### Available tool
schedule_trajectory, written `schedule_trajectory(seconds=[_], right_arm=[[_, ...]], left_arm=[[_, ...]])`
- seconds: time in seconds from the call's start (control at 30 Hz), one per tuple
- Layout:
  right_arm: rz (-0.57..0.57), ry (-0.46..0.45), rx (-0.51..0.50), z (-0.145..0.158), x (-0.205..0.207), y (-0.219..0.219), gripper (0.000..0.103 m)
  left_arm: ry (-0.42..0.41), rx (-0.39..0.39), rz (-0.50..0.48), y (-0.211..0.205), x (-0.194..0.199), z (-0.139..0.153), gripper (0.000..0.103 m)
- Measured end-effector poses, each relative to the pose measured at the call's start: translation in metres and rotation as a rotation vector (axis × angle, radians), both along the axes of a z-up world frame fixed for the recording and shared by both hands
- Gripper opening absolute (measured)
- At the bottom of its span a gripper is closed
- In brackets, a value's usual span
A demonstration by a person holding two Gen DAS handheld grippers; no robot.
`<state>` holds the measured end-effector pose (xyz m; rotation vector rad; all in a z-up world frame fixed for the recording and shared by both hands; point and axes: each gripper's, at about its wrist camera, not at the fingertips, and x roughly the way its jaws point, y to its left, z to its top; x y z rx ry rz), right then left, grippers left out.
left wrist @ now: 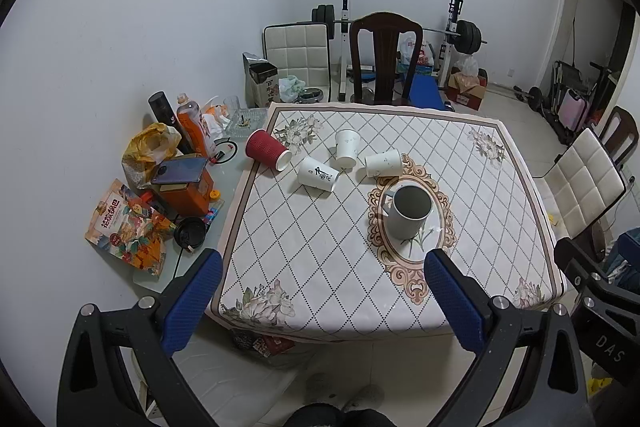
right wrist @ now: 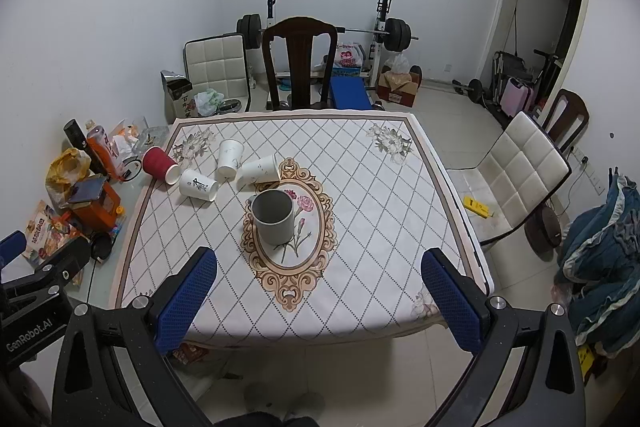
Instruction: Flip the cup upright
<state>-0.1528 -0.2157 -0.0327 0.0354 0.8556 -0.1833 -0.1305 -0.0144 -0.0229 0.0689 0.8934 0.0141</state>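
Note:
A grey mug [left wrist: 408, 213] [right wrist: 273, 217] stands upright on the oval motif of the patterned tablecloth [left wrist: 320, 247] [right wrist: 360, 227]. Behind it lie several paper cups on their sides: a red ribbed cup [left wrist: 267, 149] [right wrist: 160, 165], a white cup with black writing [left wrist: 318, 179] [right wrist: 198, 185], a white cup [left wrist: 346, 148] [right wrist: 229, 157] and another white cup [left wrist: 383, 163] [right wrist: 258, 169]. My left gripper [left wrist: 324, 267] is open and empty, held above the table's near edge. My right gripper [right wrist: 320, 267] is open and empty, also back from the near edge.
Clutter sits at the table's left side: a snack bag [left wrist: 128, 227], an orange box with a phone [left wrist: 180, 173], a bottle [left wrist: 194, 127] and a glass ashtray [left wrist: 244, 123]. A dark wooden chair [left wrist: 384, 55] stands at the far side, a white chair [right wrist: 516, 179] at the right.

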Motion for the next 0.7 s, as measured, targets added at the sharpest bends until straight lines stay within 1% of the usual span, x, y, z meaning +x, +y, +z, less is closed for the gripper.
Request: schedule_trajectory(seconds=[0.7], right_arm=[[0.000, -0.001, 0.003, -0.0007, 0.0011, 0.0036, 0.103]], left_arm=[[0.000, -0.006, -0.002, -0.0008, -0.0021, 0.0008, 0.103]])
